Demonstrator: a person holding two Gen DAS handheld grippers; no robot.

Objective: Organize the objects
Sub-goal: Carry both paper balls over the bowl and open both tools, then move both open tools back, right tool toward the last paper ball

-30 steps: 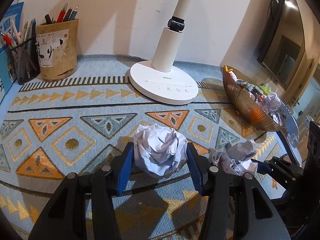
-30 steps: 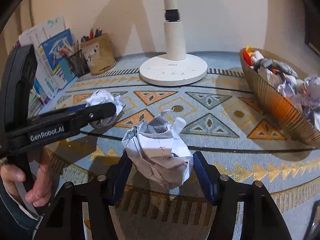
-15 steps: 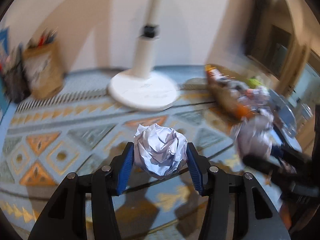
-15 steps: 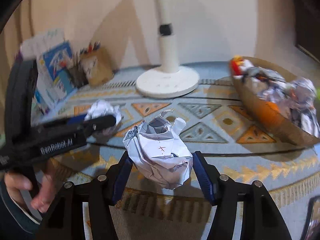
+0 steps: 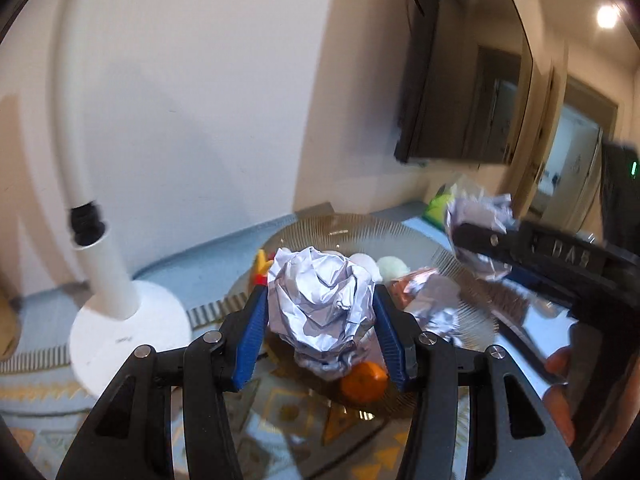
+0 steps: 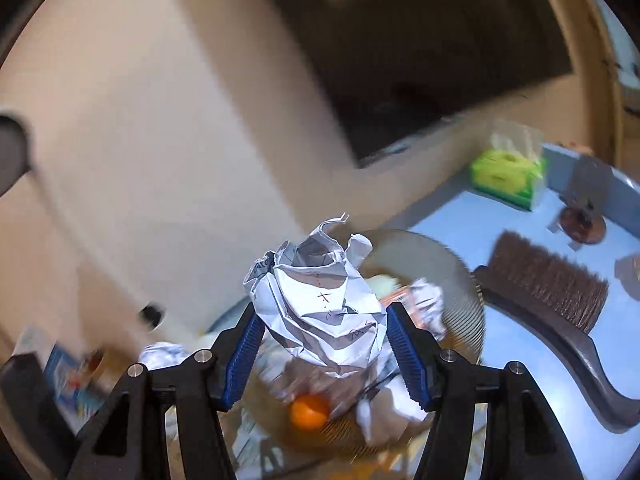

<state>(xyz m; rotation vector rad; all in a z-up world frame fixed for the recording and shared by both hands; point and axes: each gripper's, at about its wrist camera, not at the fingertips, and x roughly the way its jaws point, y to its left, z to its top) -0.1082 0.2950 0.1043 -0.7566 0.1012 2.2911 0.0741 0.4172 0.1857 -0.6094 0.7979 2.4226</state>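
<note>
Both grippers have risen off the patterned mat since a second ago and now hang above the bowl [image 5: 400, 228], each carrying its paper over it. On the left wrist view the left gripper [image 5: 322, 328] is closed narrowly on a crumpled paper ball [image 5: 320, 300], its blue pads [image 5: 250, 340] pressing the ball from both sides. Below and behind that ball lie an orange [image 5: 364, 382], more crumpled paper and some pale round things inside the ribbed, brownish bowl. To the left stands the white lamp [image 5: 120, 312] on its round base, on the mat. At the right of the same view the right gripper's black body reaches in, with a second paper wad [image 5: 480, 216] at its tip. On the right wrist view the right gripper [image 6: 324, 354] clamps that written-on paper wad [image 6: 320, 304] between its blue pads, directly over the bowl [image 6: 460, 292], where the orange [image 6: 309, 412] and other crumpled sheets show, blurred. Beside the bowl on the blue surface lie a dark brush [image 6: 548, 296] and, farther off, a green tissue box [image 6: 506, 174].
</note>
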